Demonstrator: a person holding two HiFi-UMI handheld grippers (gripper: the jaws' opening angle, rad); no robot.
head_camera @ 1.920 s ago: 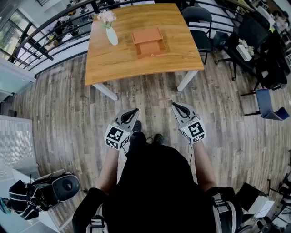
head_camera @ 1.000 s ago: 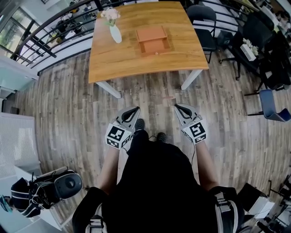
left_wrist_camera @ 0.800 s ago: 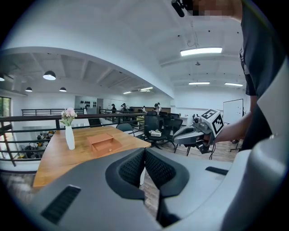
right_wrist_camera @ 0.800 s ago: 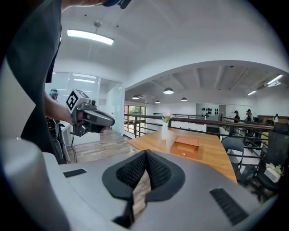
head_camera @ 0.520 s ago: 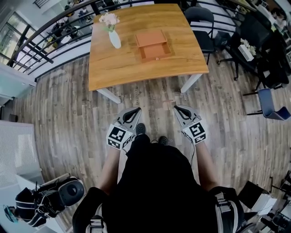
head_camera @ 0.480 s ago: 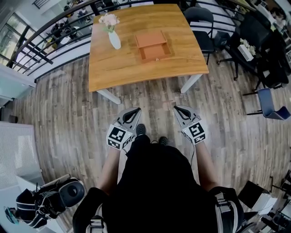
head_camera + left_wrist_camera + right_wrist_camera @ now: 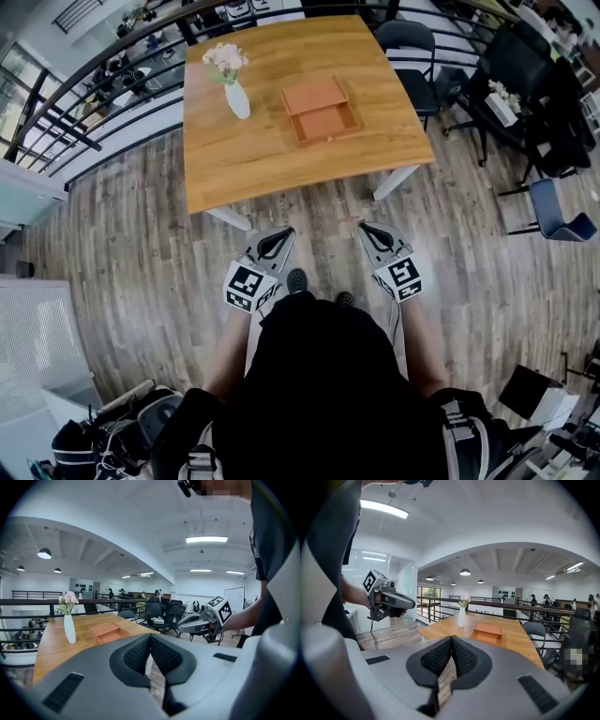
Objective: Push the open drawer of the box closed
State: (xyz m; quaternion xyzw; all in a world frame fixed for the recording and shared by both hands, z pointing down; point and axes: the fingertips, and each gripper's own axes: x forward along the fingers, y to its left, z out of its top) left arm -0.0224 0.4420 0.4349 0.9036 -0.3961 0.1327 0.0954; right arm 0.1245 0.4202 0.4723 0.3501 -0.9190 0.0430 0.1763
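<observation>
Left tongs (image 7: 282, 232) and right tongs (image 7: 365, 228) pressed together, empty; open drawer (image 7: 328, 124) of orange wooden box (image 7: 314, 94) well ahead: approach, push front squarely.

The vase (image 7: 237, 98) stands on the table (image 7: 234, 161) left of the box (image 7: 314, 95), whose drawer (image 7: 325, 124) juts nearward.

Box (image 7: 312, 94): flat, rectangular, orange-brown, lying level on the wooden bench (image 7: 244, 159), about mid-width and toward the far half, turned slightly off square to the bench edges. Drawer (image 7: 327, 123): same orange-brown, a shallow tray pulled well out of the box's near side toward the bench's front edge, its inner floor showing from above. Drawer is seated in the box at its back end, and both sit well back from the bench's front edge.
</observation>
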